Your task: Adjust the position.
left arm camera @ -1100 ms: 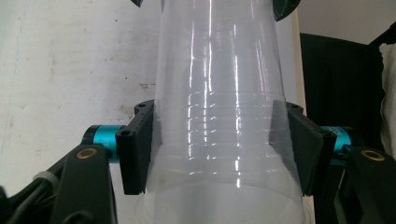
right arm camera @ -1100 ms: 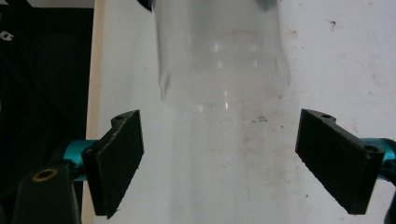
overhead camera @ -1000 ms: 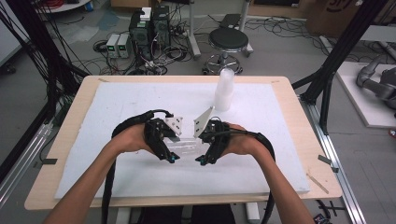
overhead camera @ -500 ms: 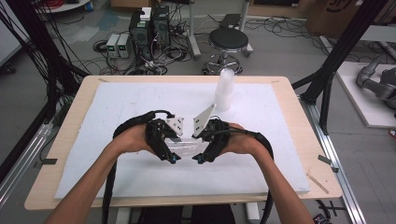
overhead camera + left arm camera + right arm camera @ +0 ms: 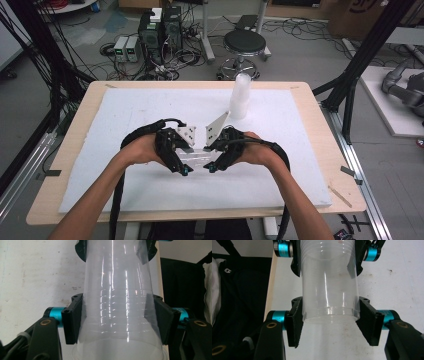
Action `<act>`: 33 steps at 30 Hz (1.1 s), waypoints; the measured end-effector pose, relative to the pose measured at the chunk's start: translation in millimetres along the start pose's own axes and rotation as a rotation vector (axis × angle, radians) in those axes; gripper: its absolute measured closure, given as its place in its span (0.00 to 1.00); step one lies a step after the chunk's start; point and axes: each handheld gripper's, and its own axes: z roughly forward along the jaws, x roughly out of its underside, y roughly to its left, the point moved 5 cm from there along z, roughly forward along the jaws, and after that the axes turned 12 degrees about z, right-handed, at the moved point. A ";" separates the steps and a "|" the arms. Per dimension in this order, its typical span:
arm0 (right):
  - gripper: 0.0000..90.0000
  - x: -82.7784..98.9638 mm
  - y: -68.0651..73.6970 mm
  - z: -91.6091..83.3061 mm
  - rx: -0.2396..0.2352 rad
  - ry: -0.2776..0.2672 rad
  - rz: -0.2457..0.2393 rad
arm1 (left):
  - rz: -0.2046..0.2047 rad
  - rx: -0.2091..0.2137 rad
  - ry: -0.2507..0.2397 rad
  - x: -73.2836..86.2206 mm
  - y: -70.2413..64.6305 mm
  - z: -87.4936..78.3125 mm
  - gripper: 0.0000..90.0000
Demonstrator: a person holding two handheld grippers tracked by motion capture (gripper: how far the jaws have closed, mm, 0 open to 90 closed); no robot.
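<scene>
Nearest the person, both forearms come in over the front edge of the worktop [image 5: 300, 107], and the two hands meet at its middle over the white foam sheet [image 5: 125, 115]. Between them a stack of clear plastic cups [image 5: 199, 154] lies on its side, just above the sheet, held from both ends. The left hand-held gripper [image 5: 184, 170] is clamped on the wider, ribbed end of the stack, its two black pads pressing the cup walls from either side in the left gripper view [image 5: 117, 315], much as in the earlier frames. The right hand-held gripper [image 5: 212, 168] is what has changed: a second ago its jaws stood apart around the narrow end, and they have just been closing, so that now both pads press the clear wall near the cup's base in the right gripper view [image 5: 329, 312]. Neither hand has shifted place across the frames, and the stack lies where it did. Farther back on the sheet, well apart from the hands, a second tall stack of clear cups [image 5: 240, 96] stands upright, unmoved. Beyond the worktop's far edge a black stool [image 5: 244, 44] stands on the floor.
</scene>
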 end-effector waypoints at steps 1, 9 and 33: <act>0.48 0.0 -0.3 0.2 0.001 -0.001 -0.001 | -0.016 0.008 -0.019 0.0 0.0 0.4 0.33; 0.48 2.1 -1.5 -1.4 0.005 0.005 0.016 | -0.027 -0.011 -0.088 3.4 0.8 -4.7 0.15; 0.48 45.6 -11.3 -9.6 -0.002 -0.467 0.179 | -0.090 -0.341 -0.680 44.8 -8.0 -22.4 0.14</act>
